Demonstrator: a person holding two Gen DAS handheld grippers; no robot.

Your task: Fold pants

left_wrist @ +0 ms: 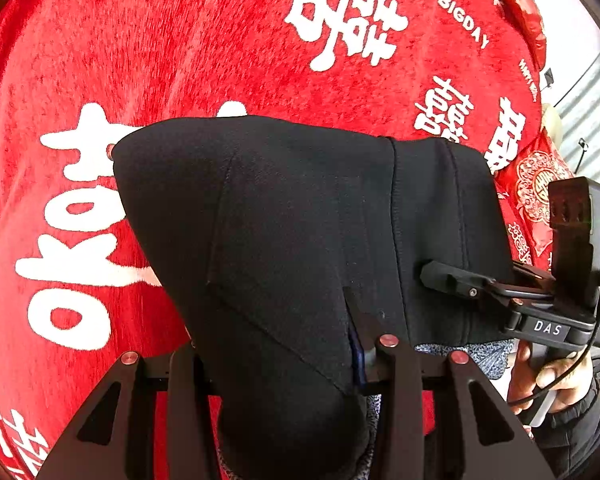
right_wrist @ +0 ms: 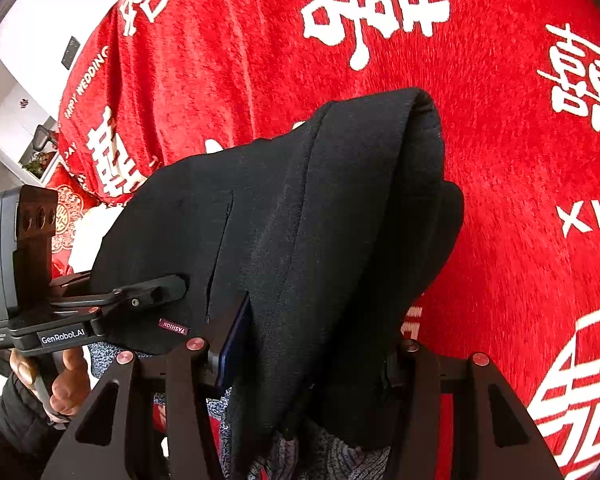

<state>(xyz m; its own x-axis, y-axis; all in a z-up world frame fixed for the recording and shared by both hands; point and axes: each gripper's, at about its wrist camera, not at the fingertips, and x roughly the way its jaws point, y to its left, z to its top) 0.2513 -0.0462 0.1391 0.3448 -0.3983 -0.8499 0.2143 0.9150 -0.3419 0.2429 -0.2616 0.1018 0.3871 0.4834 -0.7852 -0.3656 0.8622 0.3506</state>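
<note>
The black pants [left_wrist: 300,216] hang bunched and lifted above the red blanket, held at both ends. In the left wrist view the cloth drapes over my left gripper [left_wrist: 276,344] and hides its fingertips; a blue pad presses into the fabric. My right gripper [left_wrist: 452,280] pinches the waistband side at the right. In the right wrist view the pants [right_wrist: 340,220] fall in a thick fold between the jaws of my right gripper [right_wrist: 308,344]. My left gripper [right_wrist: 156,292] grips the edge near a small "FASHION" label [right_wrist: 173,326].
A red plush blanket [left_wrist: 180,40] with white characters spreads below everything. Red patterned cushions [left_wrist: 536,184] lie at its edge, with a white wall and furniture [right_wrist: 16,120] beyond. A hand [right_wrist: 66,384] holds each gripper's handle. Grey speckled fabric [right_wrist: 340,456] shows under the pants.
</note>
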